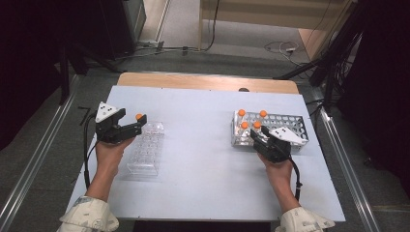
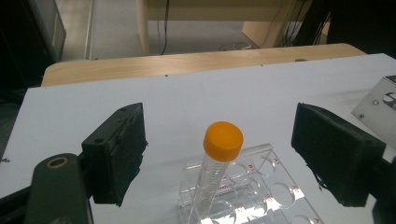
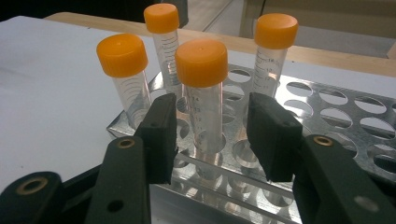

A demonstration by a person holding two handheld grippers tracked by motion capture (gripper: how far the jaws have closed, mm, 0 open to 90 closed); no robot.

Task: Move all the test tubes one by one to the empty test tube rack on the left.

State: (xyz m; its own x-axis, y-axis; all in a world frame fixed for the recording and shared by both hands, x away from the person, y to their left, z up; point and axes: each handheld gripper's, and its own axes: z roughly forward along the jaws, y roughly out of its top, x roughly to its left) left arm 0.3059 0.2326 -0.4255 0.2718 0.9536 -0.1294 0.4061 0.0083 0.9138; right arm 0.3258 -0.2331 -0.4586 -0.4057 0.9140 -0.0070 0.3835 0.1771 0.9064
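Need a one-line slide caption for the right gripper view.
Right gripper brackets the nearest orange-capped tube in the metal rack, pads not yet touching.

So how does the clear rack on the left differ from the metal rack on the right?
The clear plastic rack is see-through, while the metal rack is shiny perforated steel. The clear plastic rack holds one orange-capped tube, leaning; the metal rack holds four tubes clustered at one end. The left gripper stands wide open around its tube; the right gripper brackets the nearest tube closely. Both racks have round holes in rows.
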